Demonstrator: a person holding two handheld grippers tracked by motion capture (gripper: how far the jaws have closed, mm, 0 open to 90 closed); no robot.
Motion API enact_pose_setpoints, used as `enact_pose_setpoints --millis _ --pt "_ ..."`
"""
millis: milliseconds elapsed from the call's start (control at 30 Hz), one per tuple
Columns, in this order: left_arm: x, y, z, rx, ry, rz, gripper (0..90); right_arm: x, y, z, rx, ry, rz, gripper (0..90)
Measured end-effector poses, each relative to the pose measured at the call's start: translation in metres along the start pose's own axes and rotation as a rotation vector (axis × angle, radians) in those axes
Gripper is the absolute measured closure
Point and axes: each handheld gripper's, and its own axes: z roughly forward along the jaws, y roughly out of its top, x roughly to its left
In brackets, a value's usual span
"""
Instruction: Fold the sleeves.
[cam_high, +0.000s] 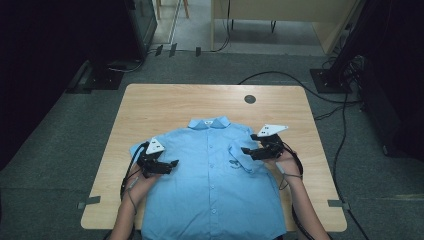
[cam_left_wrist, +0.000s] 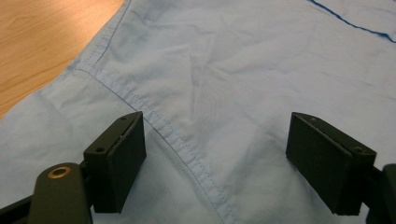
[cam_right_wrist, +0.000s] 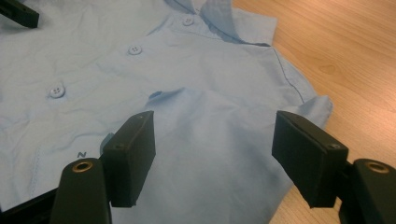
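A light blue shirt (cam_high: 212, 185) lies flat, buttoned, collar away from you, on the wooden bench (cam_high: 165, 100). Your left gripper (cam_high: 169, 164) hovers low over its left sleeve seam, jaws apart. Your right gripper (cam_high: 247, 151) points inward over the folded-in right sleeve, jaws apart, gripping nothing.

A lone dark letter "N" (cam_right_wrist: 82, 154) is readable on the chest of the light-blue shirt (cam_right_wrist: 215, 112) in the right gripper view; the mark's remainder is hidden.
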Motion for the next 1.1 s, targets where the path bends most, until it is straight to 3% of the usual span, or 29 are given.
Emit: enact_pose_setpoints --millis 500,533,633,1100 --pt "0.000 0.000 0.000 0.000 0.000 0.000 19.9 -0.010 -0.007 -0.008 0.001 -0.026 0.027 26.7" --pt "0.000 0.000 0.000 0.000 0.000 0.000 19.9 -0.013 -0.009 -0.009 -0.008 -0.031 0.053 26.7" --pt "0.000 0.000 0.000 0.000 0.000 0.000 19.9 -0.014 -0.010 -0.010 -0.008 -0.041 0.061 23.8" --pt "0.000 0.000 0.000 0.000 0.000 0.000 19.9 -0.023 -0.017 -0.014 0.004 -0.057 0.064 22.6"
